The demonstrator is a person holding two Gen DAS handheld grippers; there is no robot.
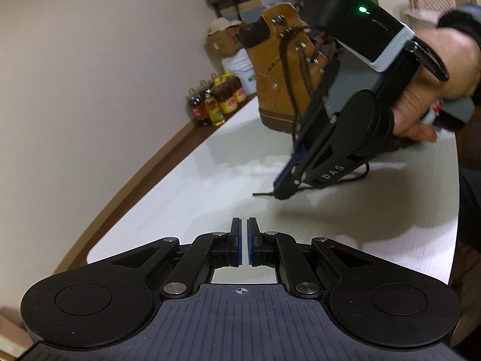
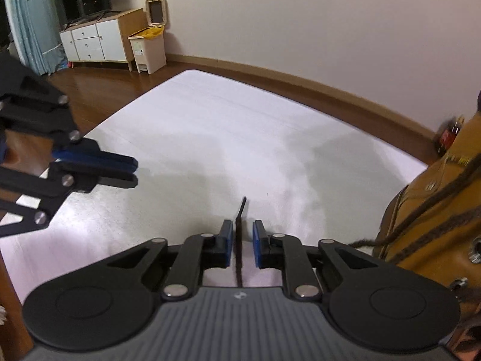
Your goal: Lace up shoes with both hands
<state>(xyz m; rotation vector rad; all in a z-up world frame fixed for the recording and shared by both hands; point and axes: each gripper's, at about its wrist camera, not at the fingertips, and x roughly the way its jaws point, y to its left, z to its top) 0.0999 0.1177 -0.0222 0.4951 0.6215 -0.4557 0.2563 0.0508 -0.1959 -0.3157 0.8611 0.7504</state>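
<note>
**Right gripper**: in the right wrist view, lower centre, the blue pads stand slightly apart. The brown lace runs lengthwise through the gap. It lies close to the left-hand pad and clear of the right-hand pad, so neither pad presses on it. The lace tip projects past the fingertips over the white table. In the left wrist view this gripper is at centre right, seen side-on and pointing down at the table. A hand grips its body.

**Left gripper**: in the left wrist view, lower centre, the pads are separated by a narrow slit with nothing in it. The gripper is above bare table surface.

**Boot**: tan, upright on the table, at upper centre of the left wrist view, partly behind the right gripper. Loose lace strands hang down its front from the metal hooks.

**Background**: bottles stand on the floor against the wall.
</note>
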